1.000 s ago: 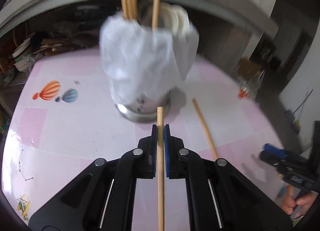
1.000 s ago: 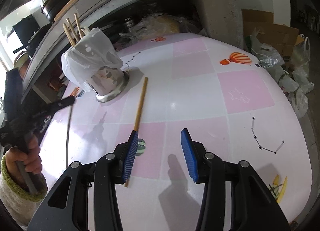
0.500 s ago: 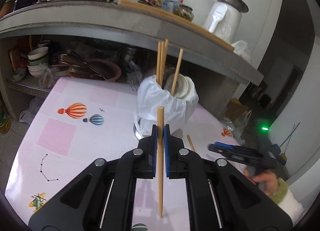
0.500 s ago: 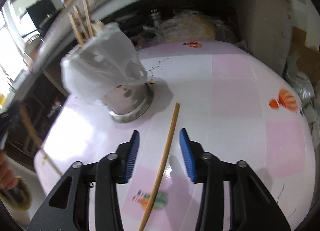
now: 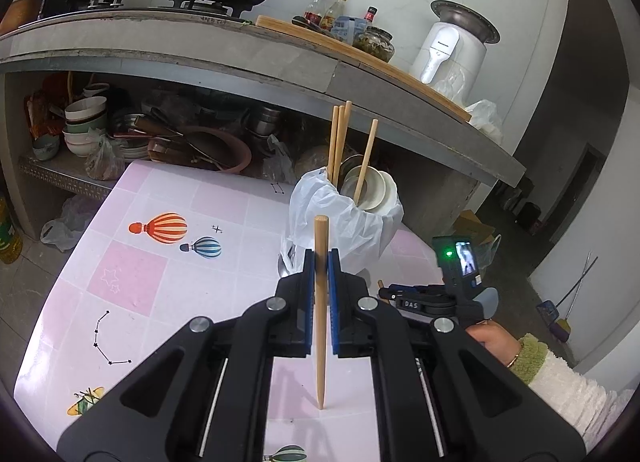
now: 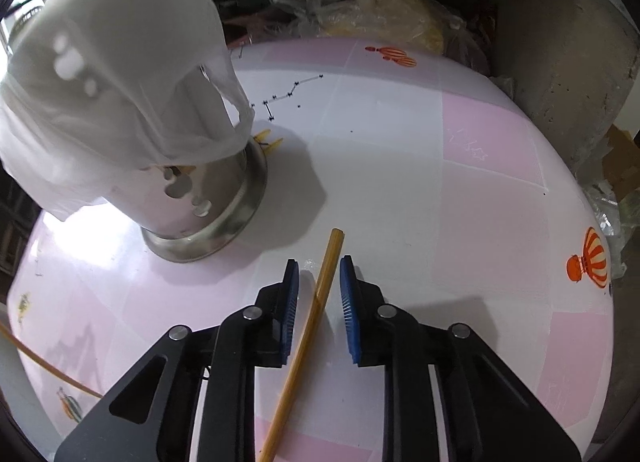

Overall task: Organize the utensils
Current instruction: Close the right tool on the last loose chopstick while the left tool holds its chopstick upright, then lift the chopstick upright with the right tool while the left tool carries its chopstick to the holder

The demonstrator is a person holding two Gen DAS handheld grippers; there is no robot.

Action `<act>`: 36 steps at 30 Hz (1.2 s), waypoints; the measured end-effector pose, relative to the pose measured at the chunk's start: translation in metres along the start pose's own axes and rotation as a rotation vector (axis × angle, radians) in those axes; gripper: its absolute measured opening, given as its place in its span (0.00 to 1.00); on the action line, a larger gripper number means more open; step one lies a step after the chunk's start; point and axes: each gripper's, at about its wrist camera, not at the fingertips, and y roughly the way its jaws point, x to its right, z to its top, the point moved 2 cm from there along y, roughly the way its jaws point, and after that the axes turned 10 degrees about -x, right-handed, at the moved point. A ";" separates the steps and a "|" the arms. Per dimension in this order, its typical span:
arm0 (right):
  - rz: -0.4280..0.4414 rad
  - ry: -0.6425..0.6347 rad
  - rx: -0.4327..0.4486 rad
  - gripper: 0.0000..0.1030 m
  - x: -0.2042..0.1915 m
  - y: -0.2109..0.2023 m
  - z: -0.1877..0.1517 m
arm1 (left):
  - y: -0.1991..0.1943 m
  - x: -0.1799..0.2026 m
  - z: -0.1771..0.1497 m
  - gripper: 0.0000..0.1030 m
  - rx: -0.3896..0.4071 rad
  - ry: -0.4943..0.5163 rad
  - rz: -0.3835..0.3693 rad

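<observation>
My left gripper (image 5: 320,258) is shut on a wooden chopstick (image 5: 320,310) held upright above the pink table (image 5: 132,278). Beyond it stands a steel utensil holder (image 5: 344,222) wrapped in a white plastic bag, with three chopsticks (image 5: 340,142) and white bowls inside. In the right wrist view, a second chopstick (image 6: 316,314) lies flat on the table between the blue pads of my right gripper (image 6: 319,274). Those jaws are closing, with a gap left on each side of the stick. The holder (image 6: 192,198) stands to the upper left of that gripper.
A concrete counter (image 5: 240,58) with pots, bottles and a white appliance overhangs the table's far side. Bowls and pans fill the shelf (image 5: 92,134) below it. A person's hand (image 5: 492,338) in a fuzzy sleeve holds the right gripper. Bags and cardboard (image 6: 616,166) lie beyond the table's edge.
My left gripper drew back and rose from the holder, still clamped on its chopstick. My right gripper moved toward the holder, straddled the lying chopstick and narrowed its jaws.
</observation>
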 end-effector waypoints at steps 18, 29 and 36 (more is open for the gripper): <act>-0.014 0.036 0.047 0.06 -0.004 -0.002 -0.009 | -0.001 0.004 -0.001 0.05 0.002 0.008 0.005; 0.141 0.124 0.284 0.06 0.025 -0.107 -0.051 | 0.003 0.008 -0.001 0.05 0.001 0.016 0.015; 0.208 0.140 0.424 0.06 0.030 -0.165 -0.093 | 0.004 0.016 0.001 0.05 0.009 0.031 0.022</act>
